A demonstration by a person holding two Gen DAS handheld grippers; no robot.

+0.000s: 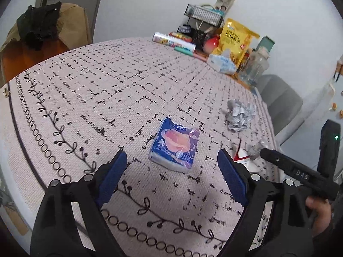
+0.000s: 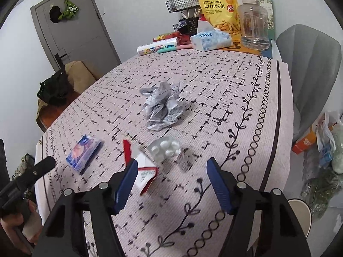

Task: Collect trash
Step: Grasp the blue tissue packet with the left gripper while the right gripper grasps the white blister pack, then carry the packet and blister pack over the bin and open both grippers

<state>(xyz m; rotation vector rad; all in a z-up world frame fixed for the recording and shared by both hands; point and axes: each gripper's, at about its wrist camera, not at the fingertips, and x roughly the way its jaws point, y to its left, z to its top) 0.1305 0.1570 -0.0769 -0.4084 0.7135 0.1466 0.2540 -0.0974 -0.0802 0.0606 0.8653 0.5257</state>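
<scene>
A blue tissue pack (image 1: 174,147) lies flat on the patterned cloth of the surface (image 1: 107,85), straight ahead of the left gripper (image 1: 171,171) and beyond its fingertips, not between them. That gripper is spread wide with nothing in it. To the right of the pack, near the surface's right edge, sit a torn red-and-white carton (image 2: 145,169), a crushed clear blister tray of white pieces (image 2: 166,150) and, further back, a crumpled ball of printed paper (image 2: 163,105). The right gripper (image 2: 171,177) hangs over this group, jaws apart and empty; its left pad overlaps the carton in the right wrist view, though whether it touches I cannot tell, and the blister tray lies just past the tips. The ball of paper is well apart from both grippers.

At the far end of the surface stand a yellow snack bag (image 2: 220,6), a clear plastic jug (image 2: 255,23), a tissue box (image 2: 210,38), some rolled packets (image 2: 158,47) and a wire rack (image 2: 182,2). A grey chair (image 2: 308,68) stands at the right side, a grey door (image 2: 72,23) is behind
</scene>
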